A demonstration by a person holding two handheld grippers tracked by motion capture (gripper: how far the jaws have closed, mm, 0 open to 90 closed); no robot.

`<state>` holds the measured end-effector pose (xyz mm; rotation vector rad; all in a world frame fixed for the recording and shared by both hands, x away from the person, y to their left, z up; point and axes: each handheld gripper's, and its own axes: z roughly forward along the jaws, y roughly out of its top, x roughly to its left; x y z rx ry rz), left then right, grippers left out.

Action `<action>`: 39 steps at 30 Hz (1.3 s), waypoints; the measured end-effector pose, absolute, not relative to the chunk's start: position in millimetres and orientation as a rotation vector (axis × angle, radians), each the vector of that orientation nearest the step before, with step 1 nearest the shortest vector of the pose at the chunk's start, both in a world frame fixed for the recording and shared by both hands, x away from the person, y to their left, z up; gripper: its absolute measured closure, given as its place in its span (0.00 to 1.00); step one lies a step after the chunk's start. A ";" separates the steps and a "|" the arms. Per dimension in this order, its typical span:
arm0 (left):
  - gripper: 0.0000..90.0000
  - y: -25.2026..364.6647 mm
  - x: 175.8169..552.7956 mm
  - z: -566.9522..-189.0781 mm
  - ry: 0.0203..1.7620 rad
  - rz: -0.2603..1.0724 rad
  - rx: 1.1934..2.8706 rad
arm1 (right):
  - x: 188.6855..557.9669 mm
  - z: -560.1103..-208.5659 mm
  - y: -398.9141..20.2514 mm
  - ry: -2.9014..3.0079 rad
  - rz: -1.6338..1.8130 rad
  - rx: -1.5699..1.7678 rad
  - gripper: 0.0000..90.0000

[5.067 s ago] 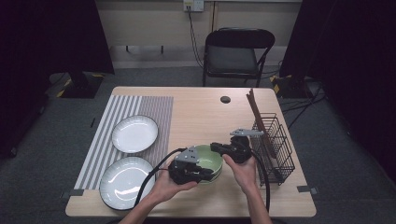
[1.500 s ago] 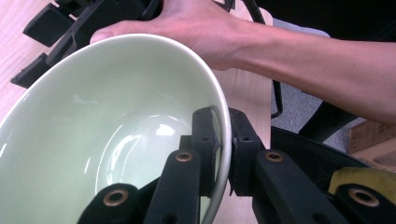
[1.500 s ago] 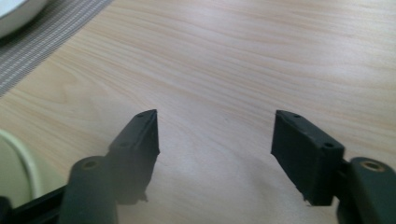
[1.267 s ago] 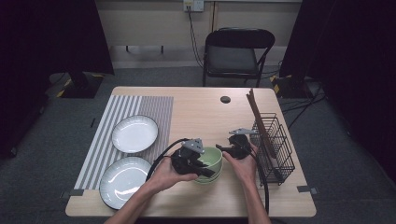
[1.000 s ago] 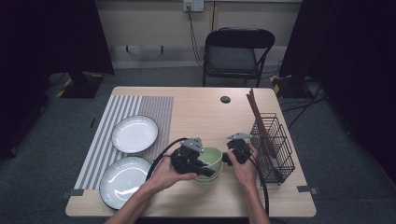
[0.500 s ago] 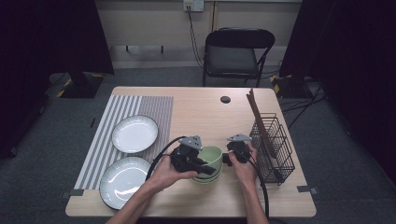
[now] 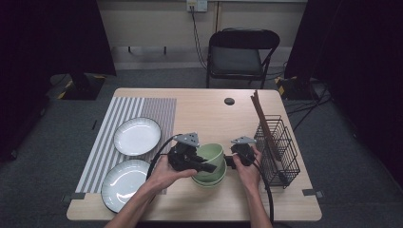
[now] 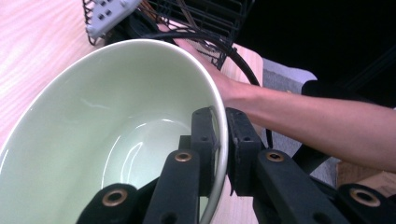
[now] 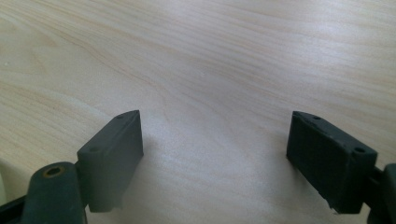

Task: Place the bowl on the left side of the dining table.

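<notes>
Two light green bowls sit nested near the table's front middle. The upper bowl (image 7: 209, 153) is tilted above the lower bowl (image 7: 208, 181). My left gripper (image 7: 210, 166) is shut on the upper bowl's rim, one jaw inside and one outside. The left gripper view has that bowl (image 8: 112, 135) close up, with my left gripper (image 8: 222, 140) pinching its rim. My right gripper (image 7: 229, 161) stands just right of the bowls, open. In the right gripper view my right gripper (image 9: 215, 140) has nothing between its wide-apart jaws, just bare wood below.
A black wire rack (image 7: 279, 148) stands at the right, close to the right hand, with a brown board leaning in it. Two white plates (image 7: 137, 135) (image 7: 124, 176) lie on a striped mat (image 7: 157, 107) at the left. A small black disc (image 7: 229, 101) lies near the far edge.
Five seconds ago both grippers were at the bowls; the right one has since drawn back to the right and opened. Over the last second the upper bowl has tilted up slightly.
</notes>
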<state>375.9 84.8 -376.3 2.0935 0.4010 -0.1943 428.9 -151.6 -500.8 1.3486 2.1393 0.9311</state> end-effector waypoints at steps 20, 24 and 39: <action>0.92 123.2 386.5 -361.2 0.470 -0.125 2.036 | 428.9 -500.8 -151.6 2.139 0.931 1.348 0.20; 0.92 131.4 388.7 -357.8 0.487 -0.110 2.027 | 428.9 -500.8 -151.6 2.139 0.931 1.348 0.20; 0.92 163.4 397.3 -352.3 0.593 -0.043 1.986 | 428.9 -500.7 -151.8 2.140 0.931 1.346 0.20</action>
